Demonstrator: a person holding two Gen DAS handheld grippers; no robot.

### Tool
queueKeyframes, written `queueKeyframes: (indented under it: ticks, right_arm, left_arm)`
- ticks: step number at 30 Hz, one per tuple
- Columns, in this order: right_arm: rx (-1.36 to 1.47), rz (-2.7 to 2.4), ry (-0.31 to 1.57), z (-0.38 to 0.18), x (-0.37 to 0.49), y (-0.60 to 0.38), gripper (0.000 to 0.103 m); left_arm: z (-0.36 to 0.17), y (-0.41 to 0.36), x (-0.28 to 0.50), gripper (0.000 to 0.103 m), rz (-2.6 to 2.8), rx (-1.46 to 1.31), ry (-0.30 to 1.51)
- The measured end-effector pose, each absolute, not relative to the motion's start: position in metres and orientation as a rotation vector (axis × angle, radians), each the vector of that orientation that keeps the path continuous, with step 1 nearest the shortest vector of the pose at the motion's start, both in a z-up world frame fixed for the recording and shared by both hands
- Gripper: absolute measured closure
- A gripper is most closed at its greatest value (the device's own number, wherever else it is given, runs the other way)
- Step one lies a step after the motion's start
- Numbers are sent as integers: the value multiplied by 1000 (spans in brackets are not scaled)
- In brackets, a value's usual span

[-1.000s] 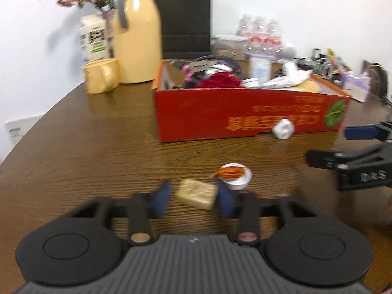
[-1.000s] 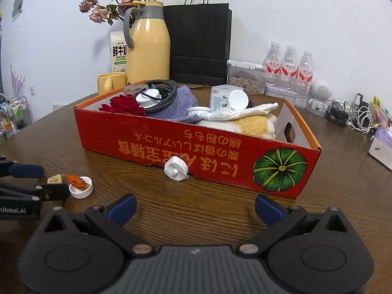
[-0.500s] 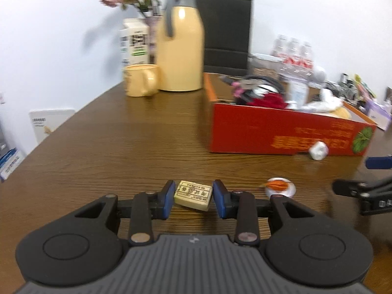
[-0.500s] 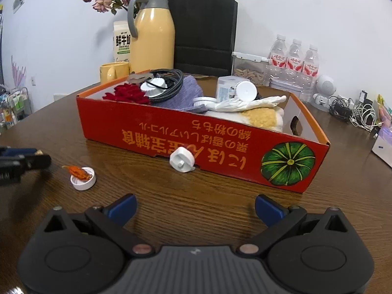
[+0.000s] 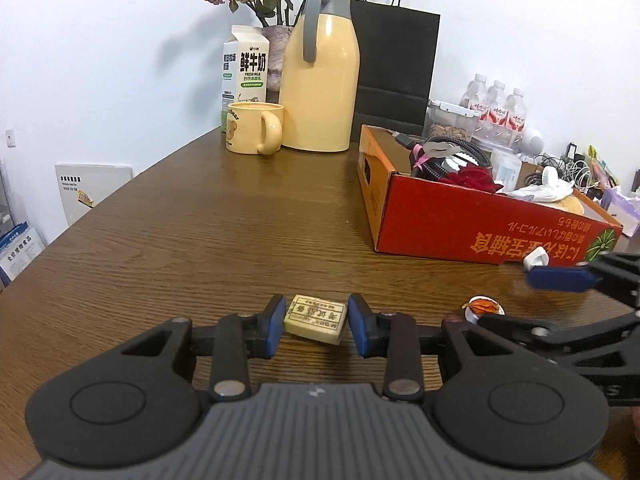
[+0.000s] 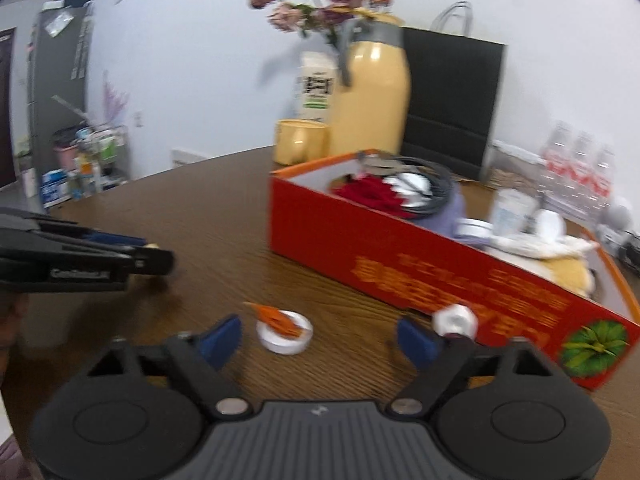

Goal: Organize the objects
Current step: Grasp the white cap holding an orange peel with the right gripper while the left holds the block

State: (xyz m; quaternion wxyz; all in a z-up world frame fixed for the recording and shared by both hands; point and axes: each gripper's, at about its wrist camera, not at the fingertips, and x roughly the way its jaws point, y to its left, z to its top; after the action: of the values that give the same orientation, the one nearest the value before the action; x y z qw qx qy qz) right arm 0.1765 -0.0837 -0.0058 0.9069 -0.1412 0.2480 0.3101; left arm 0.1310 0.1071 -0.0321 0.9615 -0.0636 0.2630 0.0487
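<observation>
Fingers of left gripper [image 5: 316, 328] clamp a cream block [image 5: 316, 319] left of the red box [image 5: 472, 228]; right gripper [image 6: 320, 338], just closing partway, holds nothing, its fingers flanking a white cap [image 6: 285, 332].

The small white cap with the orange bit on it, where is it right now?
In the right wrist view the white cap sits on the table, between the right tongs' open fingers, nearer the left one.

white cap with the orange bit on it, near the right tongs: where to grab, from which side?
Probably by the rim wall of the white cap, one finger on each side across its width, coming in low from the near side where the right tongs stand open. It lies flat on the table with a short round wall. The orange piece overhangs its far-left edge, so keep the pads off that side.
</observation>
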Motion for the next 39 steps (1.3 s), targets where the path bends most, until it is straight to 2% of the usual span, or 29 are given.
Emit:
queueKeyframes:
  ticks: [9,28,29,30,31,39]
  right_arm:
    - [-298,683,548,-9,187,-66,76]
    - [-265,695,525,-7,183,-76,76]
    - [-267,701,531,-7,183,-76,78]
    - [-269,706,534,-7,183,-75,86]
    - [-273,712,536,-7,183,-75,89]
    - [-237,713,492,-2,178,-83,90]
  left_arm:
    - [-32,109,130,68,93,-145,528]
    - [-33,107,132,68,117,-135,544]
    - [-33,107,133,68,117,-135,545]
    - [-33,107,133,68,118,-134,546]
    - [-33,107,133,68,119,-134,546]
    - [-34,107,133,68,136,-133,547]
